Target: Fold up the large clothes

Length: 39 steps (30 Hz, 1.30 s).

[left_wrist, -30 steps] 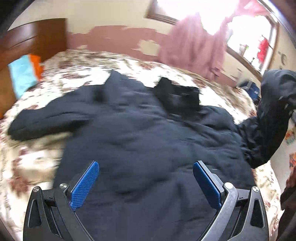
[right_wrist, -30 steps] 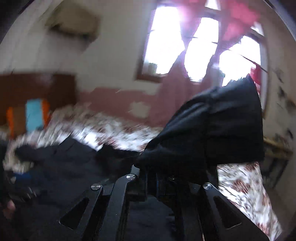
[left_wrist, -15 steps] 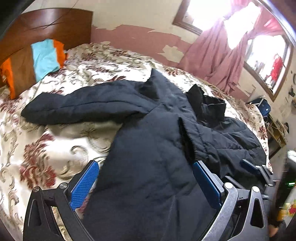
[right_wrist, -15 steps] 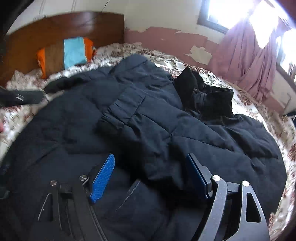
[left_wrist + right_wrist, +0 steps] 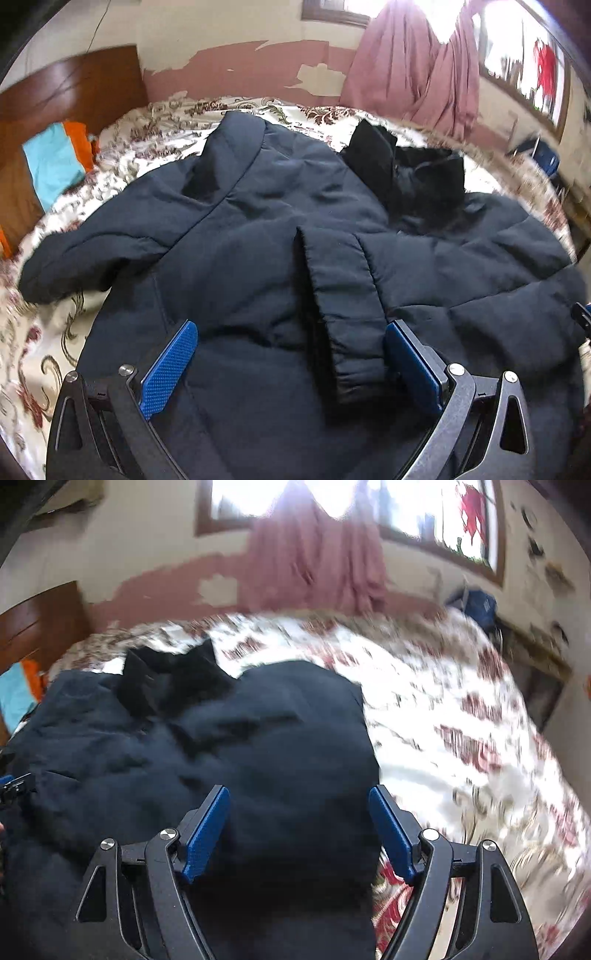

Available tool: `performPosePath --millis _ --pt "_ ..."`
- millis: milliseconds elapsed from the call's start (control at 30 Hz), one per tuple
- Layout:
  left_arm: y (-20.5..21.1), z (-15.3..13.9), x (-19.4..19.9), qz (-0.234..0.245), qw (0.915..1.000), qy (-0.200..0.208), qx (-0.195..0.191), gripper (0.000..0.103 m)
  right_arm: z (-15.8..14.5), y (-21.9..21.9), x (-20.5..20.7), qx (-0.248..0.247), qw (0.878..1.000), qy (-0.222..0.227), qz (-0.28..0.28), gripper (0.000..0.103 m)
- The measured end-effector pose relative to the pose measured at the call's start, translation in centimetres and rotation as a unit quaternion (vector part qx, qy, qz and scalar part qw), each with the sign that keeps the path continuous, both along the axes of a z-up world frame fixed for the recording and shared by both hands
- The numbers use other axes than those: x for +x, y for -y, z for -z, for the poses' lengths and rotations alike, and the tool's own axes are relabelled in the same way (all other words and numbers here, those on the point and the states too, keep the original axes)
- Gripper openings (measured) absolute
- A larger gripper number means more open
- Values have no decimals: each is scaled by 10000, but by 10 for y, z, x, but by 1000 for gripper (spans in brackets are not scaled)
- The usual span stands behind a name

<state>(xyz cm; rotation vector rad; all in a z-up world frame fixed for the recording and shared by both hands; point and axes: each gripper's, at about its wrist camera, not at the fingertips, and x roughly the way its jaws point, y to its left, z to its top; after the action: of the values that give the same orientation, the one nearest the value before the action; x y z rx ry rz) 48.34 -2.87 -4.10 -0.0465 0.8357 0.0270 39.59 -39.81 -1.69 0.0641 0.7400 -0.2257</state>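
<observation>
A large dark navy padded jacket [image 5: 258,236] lies spread on the floral bedspread [image 5: 44,332]. One sleeve [image 5: 343,302] is folded across the jacket's body, its cuff near my left gripper. The other sleeve [image 5: 92,258] stretches out to the left. The black hood [image 5: 410,173] lies at the far end. My left gripper [image 5: 291,354] is open and empty above the jacket's lower part. My right gripper [image 5: 299,827] is open and empty above the jacket's right side [image 5: 288,731], close to its edge.
A wooden headboard [image 5: 74,92] with a blue and orange cloth [image 5: 55,158] stands at the left. Pink curtains [image 5: 413,66] hang by the window on the far wall. Bare bedspread [image 5: 461,738] lies right of the jacket.
My right gripper let go of the sleeve, which now lies folded across the jacket's body. It has since swung right toward the jacket's edge. My left gripper shifted slightly over the jacket.
</observation>
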Motion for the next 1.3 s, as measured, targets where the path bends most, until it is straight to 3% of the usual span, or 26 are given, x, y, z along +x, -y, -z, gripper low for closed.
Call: performPosePath --millis 133,200,333,467,633,800,967,1133,1300 --pt "13 14 -1 -12 9979 72 640 103 32 2 9 388 9990 -185 144 76" --pt "13 15 -3 -8 9975 125 698 103 40 6 14 575 9978 -268 185 80" --pt "-4 0 -14 105 9994 236 217 103 35 13 24 887 9957 -183 177 83" --pt "-42 -24 -34 2 9989 409 -243 103 11 -5 7 420 9989 23 206 84" --pt "-117 -41 -62 -412 9967 508 -488 103 -29 -65 -3 178 9990 260 -329 88" --pt "-212 -26 -82 -1066 9900 256 -885 103 -43 -151 3 394 9929 300 -1084 89" --pt "-303 2 -90 -1738 9726 174 -1537 103 -32 -228 19 382 9883 317 -1440 89" --pt "-385 42 -74 -2606 9364 33 -2349 102 -12 -286 46 388 9907 297 -1273 89" --pt "-428 73 -51 -2936 9133 17 -2823 102 2 -308 55 634 9907 421 -1125 89"
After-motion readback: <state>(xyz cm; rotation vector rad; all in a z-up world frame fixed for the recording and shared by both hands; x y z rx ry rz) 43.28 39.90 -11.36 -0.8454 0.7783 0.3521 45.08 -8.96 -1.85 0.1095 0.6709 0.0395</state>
